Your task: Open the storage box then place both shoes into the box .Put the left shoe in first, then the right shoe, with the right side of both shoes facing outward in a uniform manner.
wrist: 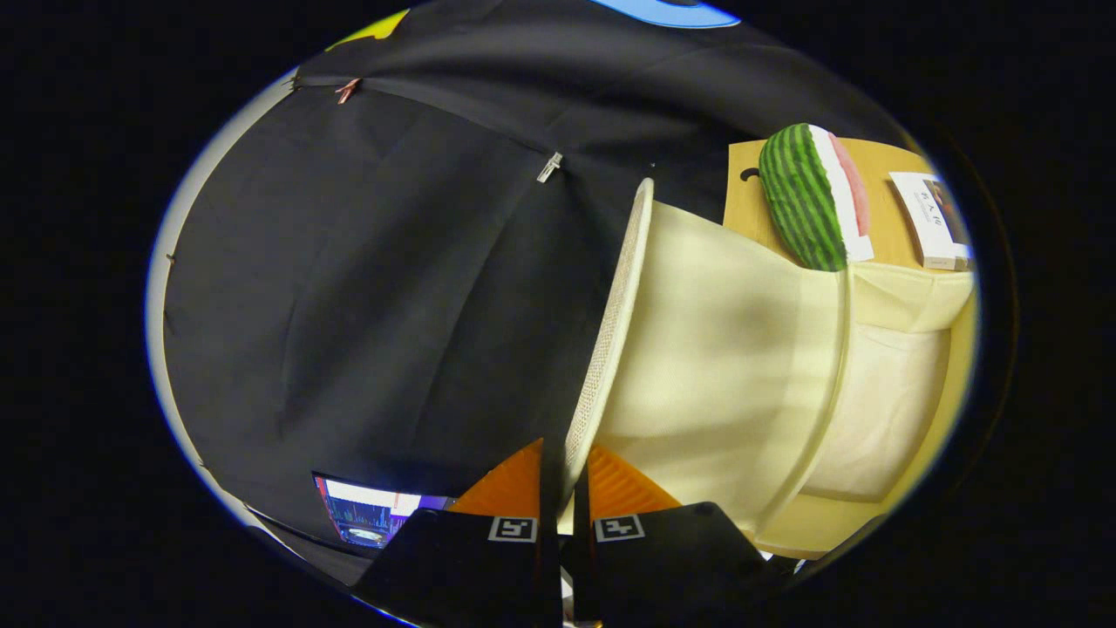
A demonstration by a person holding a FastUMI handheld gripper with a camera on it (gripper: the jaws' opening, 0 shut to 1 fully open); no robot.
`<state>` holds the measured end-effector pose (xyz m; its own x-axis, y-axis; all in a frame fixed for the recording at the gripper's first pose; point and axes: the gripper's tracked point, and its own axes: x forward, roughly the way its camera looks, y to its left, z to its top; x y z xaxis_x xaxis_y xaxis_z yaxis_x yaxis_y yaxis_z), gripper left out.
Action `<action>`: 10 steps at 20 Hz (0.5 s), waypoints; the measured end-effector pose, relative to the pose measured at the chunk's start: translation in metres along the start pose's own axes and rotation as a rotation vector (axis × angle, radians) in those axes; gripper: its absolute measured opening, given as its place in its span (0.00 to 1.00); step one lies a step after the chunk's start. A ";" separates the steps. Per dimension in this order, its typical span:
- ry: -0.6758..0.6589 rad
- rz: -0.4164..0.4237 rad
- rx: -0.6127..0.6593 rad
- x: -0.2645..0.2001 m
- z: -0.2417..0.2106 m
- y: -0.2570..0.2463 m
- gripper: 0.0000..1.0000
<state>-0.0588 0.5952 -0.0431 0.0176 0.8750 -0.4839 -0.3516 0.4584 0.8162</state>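
Note:
My gripper [565,478] is shut on the thin textured rim of the storage box's lid [610,331], one finger on each side of it. The lid is a pale cream panel, swung up and seen almost edge-on, so its inner face [715,349] stretches away beyond the fingers. Past a curved cream seam lies the box's pale interior [889,410]. The whole scene appears rolled on its side.
A toy watermelon slice [811,196] lies on a wooden board [881,218] beyond the box, with a small white carton [933,222] beside it. Black cloth wall [366,288] lies on the other side of the lid. A lit screen [366,513] shows near the fingers.

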 end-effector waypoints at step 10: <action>-0.331 -0.169 -0.295 -0.121 0.068 -0.056 0.98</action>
<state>0.0228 0.4746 -0.0092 0.3778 0.8167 -0.4363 -0.5684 0.5765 0.5869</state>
